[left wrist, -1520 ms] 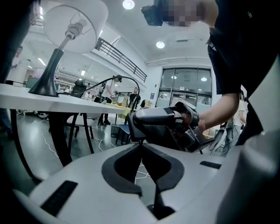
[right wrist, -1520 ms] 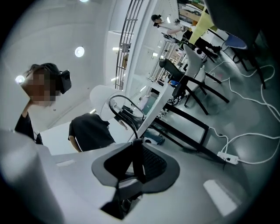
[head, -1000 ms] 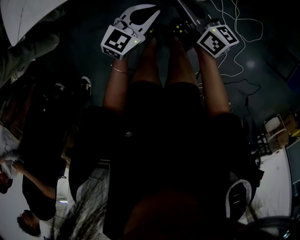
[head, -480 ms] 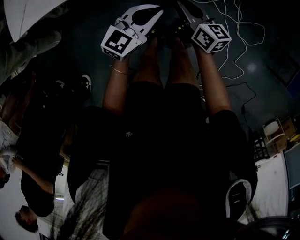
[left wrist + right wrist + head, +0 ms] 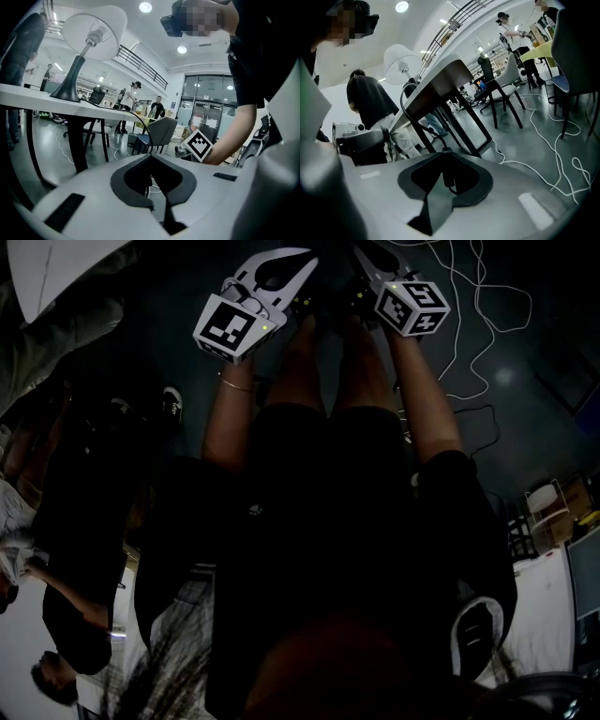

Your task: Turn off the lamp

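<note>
**Going for the off click, two-handed**

Standing at the far left on the white-topped table with dark legs (image 5: 28,93), the white lamp with a cone shade and dark flared base (image 5: 96,28) sits well above both tools, out of their direct reach. Its thin black power cord (image 5: 149,131) leaves the base, runs along the top, arcs over the edge and hangs down. That is likely why the work is going on below table height: the switch seems to sit on the cord, not on the lamp.

The left white two-jaw gripper (image 5: 150,158) meets the cord where it drops. Its tips are drawn together on it, and the line passes into the oval hollow between the dark pads, probably to keep the slack from swinging.

Just to its right, the right white gripper (image 5: 443,153) is also closed on the same cord. Its tips clasp a thicker black lump (image 5: 442,150) that I take for an inline switch, and a loop of cord lies in the hollow beneath. Holding from both sides would give the switch something to be pressed against.

In this bright room the pale shade does not show whether the bulb is lit.
</note>
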`<state>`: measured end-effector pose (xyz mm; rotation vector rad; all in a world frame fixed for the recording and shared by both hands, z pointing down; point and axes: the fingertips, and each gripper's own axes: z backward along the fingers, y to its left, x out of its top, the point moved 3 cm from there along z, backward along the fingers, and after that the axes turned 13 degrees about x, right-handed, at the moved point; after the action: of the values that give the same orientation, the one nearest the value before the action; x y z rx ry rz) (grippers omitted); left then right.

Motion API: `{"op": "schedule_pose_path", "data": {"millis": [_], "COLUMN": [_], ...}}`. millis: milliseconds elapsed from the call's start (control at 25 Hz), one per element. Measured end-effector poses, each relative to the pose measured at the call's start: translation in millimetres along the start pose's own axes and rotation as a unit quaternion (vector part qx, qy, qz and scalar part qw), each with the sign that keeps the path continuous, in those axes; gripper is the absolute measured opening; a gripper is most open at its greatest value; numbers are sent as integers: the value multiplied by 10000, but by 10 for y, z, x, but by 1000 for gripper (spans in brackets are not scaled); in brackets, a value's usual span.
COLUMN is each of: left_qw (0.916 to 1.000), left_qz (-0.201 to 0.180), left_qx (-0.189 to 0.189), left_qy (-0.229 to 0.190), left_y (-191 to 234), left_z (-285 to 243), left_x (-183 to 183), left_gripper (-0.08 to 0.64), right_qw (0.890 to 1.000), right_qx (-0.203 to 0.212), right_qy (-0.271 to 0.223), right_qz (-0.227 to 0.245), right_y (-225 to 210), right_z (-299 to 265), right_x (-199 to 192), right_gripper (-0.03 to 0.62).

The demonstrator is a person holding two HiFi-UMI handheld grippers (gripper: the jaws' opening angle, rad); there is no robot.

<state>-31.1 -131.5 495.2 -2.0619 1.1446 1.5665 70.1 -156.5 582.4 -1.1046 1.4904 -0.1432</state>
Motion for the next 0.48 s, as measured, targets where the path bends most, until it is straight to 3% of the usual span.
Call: {"op": "schedule_pose_path", "data": {"millis": [480], "left_qw": [9998], "left_qz": [95], "left_qx": [195], "left_qy": [4], "left_y": [88], "left_z": [70], "left_x": [-16], "left_gripper": [6], "right_qw": [9992], "right_qx": [-25], "right_qy": [291], "right_qz": [271], "right_y": [-117], "right_z": [-148], "right_x": [-125], "right_gripper": [64]}}
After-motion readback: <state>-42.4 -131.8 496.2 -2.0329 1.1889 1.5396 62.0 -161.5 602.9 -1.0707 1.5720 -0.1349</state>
